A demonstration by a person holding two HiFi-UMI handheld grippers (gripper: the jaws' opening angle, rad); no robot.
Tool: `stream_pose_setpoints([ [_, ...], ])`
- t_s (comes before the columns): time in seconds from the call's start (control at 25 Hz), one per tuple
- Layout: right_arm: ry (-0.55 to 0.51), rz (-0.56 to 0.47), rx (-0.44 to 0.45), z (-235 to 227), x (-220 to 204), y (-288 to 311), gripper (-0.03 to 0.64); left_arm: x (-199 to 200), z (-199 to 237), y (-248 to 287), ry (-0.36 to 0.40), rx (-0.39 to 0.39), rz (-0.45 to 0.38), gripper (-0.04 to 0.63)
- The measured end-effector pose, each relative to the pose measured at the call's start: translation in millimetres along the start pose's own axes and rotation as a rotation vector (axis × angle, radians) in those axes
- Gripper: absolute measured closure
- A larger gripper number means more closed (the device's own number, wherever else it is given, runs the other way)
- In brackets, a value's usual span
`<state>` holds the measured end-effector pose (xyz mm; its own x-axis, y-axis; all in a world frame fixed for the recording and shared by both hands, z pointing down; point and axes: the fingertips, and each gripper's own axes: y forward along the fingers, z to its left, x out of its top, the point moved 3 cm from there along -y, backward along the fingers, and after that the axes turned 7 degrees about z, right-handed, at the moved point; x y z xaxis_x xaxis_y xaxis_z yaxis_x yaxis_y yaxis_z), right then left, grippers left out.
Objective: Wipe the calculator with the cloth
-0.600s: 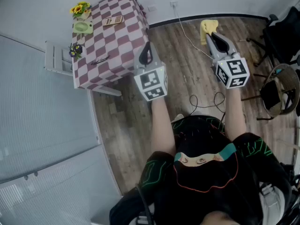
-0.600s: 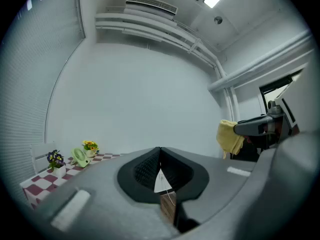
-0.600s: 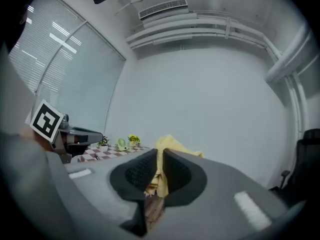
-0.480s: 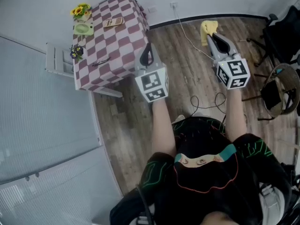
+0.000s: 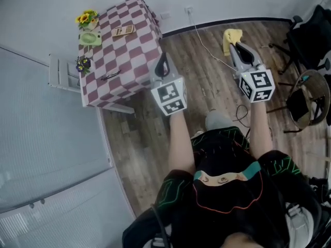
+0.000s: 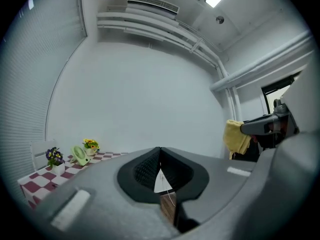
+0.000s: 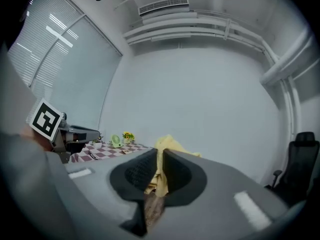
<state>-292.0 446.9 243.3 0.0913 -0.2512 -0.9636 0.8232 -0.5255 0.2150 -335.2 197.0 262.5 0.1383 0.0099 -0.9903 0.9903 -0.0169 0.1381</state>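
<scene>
Approaching, not yet wiping. The calculator (image 5: pixel 123 31) lies flat on the checked table (image 5: pixel 139 48), toward its far edge, at about 11 o'clock in the head view, with nothing resting on it. A green fan (image 5: pixel 90 37) sits at its 9 o'clock and yellow flowers (image 5: pixel 87 18) at its 10 o'clock. A thin dark object (image 5: pixel 110 75), too small to identify, lies at its 6 o'clock.

The yellow cloth (image 5: pixel 231 36) is in the right gripper (image 5: pixel 235 43). The jaws are clenched on a bunched fold and the rest pokes out past the tips. It hangs over the wooden floor (image 5: pixel 207 87) at 1 o'clock, well apart from the table. The left gripper (image 5: pixel 162 61) is clenched on nothing, jaws together, and hovers just beside the table's near corner.

Judgement: the step in hand is carrying the cloth across to the calculator.
- Swing the right gripper toward 10 o'clock and descend so the loose cloth, not the jaw tips, meets the keys.
- Use light pressure and stroke along the long side.
- The calculator looks light and may skate on the tablecloth, so I would pin one end with the left gripper first.
- Pull strokes toward 6 o'clock, away from the fan and flowers, which could tip if nudged.
</scene>
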Motion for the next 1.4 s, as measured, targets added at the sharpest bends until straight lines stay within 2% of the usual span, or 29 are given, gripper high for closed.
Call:
stream_pose_setpoints([
  [0.2,0.019,0.014,-0.004,-12.4,-5.8,22.2,0.578,-4.7,5.2,22.0,-0.01,0.003,0.0,0.586],
  [0.48,0.041,0.027,0.043,-25.2,-13.0,95.0,0.578,-14.1,22.4,79.4,-0.032,0.006,0.029,0.586],
  [0.64,0.061,0.053,0.09,-35.9,-18.6,151.0,0.579,-22.2,35.6,123.3,-0.045,0.035,0.072,0.585],
  [0.88,0.116,0.098,0.123,-65.6,-32.1,231.3,0.578,-34.1,41.4,200.9,-0.038,0.035,0.154,0.584],
  [1.12,0.162,0.084,0.113,-111.8,-25.3,299.0,0.578,-18.5,44.5,276.5,-0.014,0.029,0.168,0.585],
  [1.4,0.157,0.023,0.11,-157.2,4.1,351.0,0.578,14.7,42.0,341.6,-0.002,0.03,0.115,0.586],
])
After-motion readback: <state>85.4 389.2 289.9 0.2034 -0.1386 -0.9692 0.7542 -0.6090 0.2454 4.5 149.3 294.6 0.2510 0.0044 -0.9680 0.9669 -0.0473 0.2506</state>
